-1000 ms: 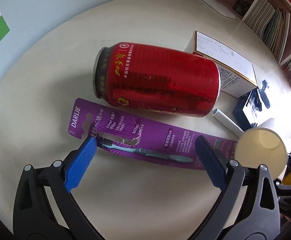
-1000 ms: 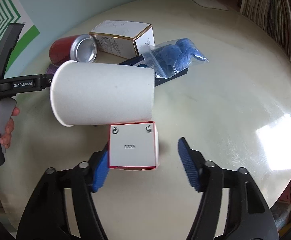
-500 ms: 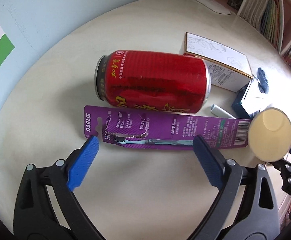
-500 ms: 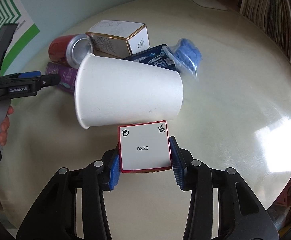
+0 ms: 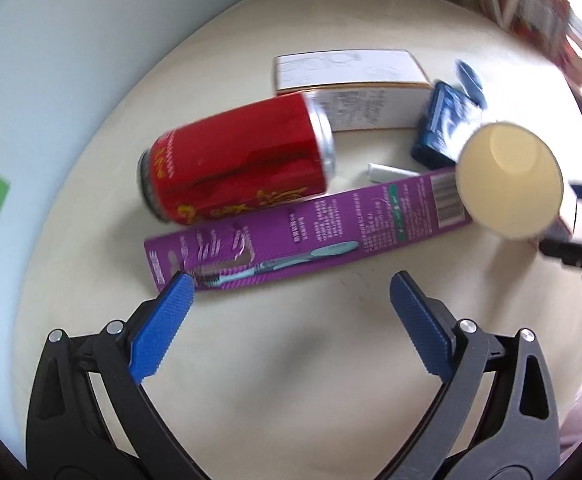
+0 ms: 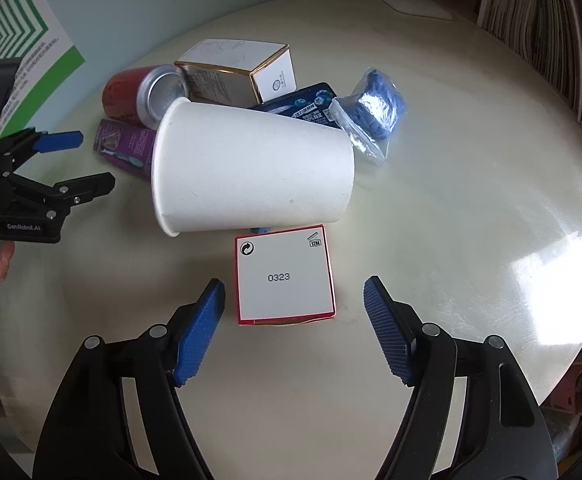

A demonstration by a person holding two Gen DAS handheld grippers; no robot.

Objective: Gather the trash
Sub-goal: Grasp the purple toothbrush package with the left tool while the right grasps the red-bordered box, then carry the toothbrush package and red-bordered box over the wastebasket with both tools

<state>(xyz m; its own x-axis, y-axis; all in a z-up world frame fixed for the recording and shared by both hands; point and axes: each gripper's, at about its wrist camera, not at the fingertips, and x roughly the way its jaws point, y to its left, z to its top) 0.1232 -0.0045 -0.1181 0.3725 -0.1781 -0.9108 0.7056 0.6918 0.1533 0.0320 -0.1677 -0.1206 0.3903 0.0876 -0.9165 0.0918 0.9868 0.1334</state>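
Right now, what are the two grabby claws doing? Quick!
Left gripper: open, holding nothing, fingers above the purple toothbrush pack.
Right gripper: opening, fingers either side of the red-edged box, not squeezing it.

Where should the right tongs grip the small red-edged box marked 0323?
Across the two side faces of the red-edged box, coming straight down from above. It stands apart from the paper cup, and the opening right tongs already straddle it without touching.
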